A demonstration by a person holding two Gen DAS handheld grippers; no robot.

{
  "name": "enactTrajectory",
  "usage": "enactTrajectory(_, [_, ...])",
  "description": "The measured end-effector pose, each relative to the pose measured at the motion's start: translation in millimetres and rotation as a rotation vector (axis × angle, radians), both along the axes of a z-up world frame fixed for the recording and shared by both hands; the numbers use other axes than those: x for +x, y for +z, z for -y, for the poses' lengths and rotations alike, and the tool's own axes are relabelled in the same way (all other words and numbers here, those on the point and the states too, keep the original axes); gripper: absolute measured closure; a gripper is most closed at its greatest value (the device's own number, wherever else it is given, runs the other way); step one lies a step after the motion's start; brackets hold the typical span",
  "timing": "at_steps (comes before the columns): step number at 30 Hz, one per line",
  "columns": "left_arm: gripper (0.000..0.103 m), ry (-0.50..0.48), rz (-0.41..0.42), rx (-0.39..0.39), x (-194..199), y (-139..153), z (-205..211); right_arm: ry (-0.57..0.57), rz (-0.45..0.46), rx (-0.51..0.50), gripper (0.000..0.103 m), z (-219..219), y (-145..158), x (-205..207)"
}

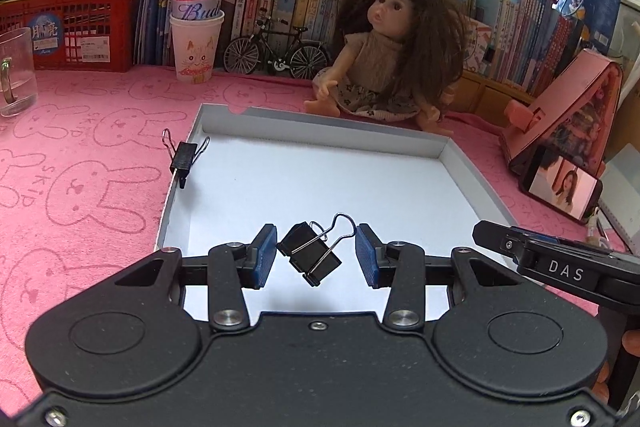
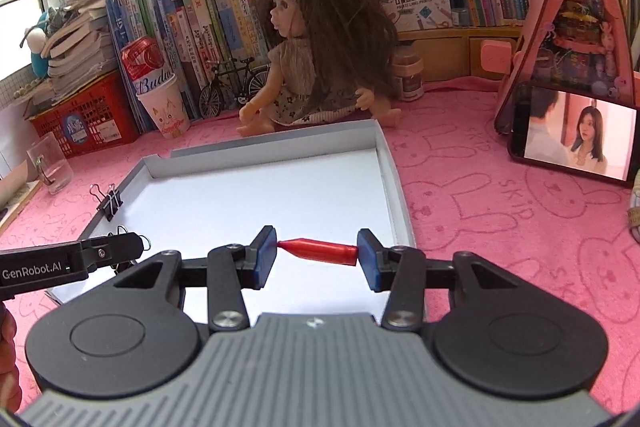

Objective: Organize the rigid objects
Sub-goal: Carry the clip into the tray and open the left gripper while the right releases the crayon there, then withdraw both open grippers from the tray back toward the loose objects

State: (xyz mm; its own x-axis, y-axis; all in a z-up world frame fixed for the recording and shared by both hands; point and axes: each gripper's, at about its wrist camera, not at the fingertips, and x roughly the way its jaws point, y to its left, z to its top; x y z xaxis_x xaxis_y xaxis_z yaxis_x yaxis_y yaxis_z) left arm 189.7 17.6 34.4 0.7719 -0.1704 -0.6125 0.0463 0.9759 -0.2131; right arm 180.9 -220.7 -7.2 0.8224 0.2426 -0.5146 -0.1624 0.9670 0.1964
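Pink cloth (image 1: 92,155): terry texture printed with rabbit outlines, covers the table under everything in the left wrist view.
Tray (image 1: 448,151): shallow grey card box with low walls and a smooth white floor, open side up.
Left gripper (image 1: 316,254): blue ribbed pads stand apart with a clip between them; whether the pads press on it I cannot tell.
Clip (image 1: 310,254): black folded-metal binder clip with wire handles, tilted, long axis running from upper left to lower right, one wire loop pointing up and right, over the near part of the tray floor.
Second clip (image 1: 184,158): same kind, clamped on the tray's left wall, one handle outside and one inside.
Doll (image 1: 384,59): plastic, long brown hair, knit top, sits just behind the tray's far wall.
Right wrist view, right gripper (image 2: 317,253): closed on the cap, one pad at each end.
Cap (image 2: 320,251): red smooth plastic, cylinder tapering to a cone; long axis level across the jaws, tip pointing left against the left pad, flat end against the right pad, above the tray's near right part.
Tray, this view (image 2: 400,195): right wall just beside the cap.
Phone (image 2: 576,139): glossy lit screen, propped upright far right on the cloth.
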Motion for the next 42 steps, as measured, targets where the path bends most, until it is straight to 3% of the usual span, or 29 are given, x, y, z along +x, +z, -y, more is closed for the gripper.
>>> enactTrajectory(11, [0.062,0.002,-0.047,0.025,7,-16,3,0.012,-0.051,-0.034,0.053,-5,-11,11])
enactTrajectory(24, [0.062,0.002,-0.04,0.033,6,-17,5,0.019,-0.069,-0.054,0.05,-12,-14,14])
enactTrajectory(27, [0.061,0.006,-0.043,0.03,4,-15,4,0.017,-0.063,-0.056,0.04,-12,-13,12])
enactTrajectory(30, [0.053,0.014,-0.029,0.034,1,-12,3,0.019,-0.05,-0.057,0.033,-11,-10,9])
enactTrajectory(34, [0.034,0.022,0.006,0.015,-6,-3,0,0.016,-0.031,-0.061,0.021,-10,-4,3])
enactTrajectory(42, [0.025,-0.005,0.048,0.008,-25,12,2,0.009,0.004,-0.059,0.015,-5,6,-12])
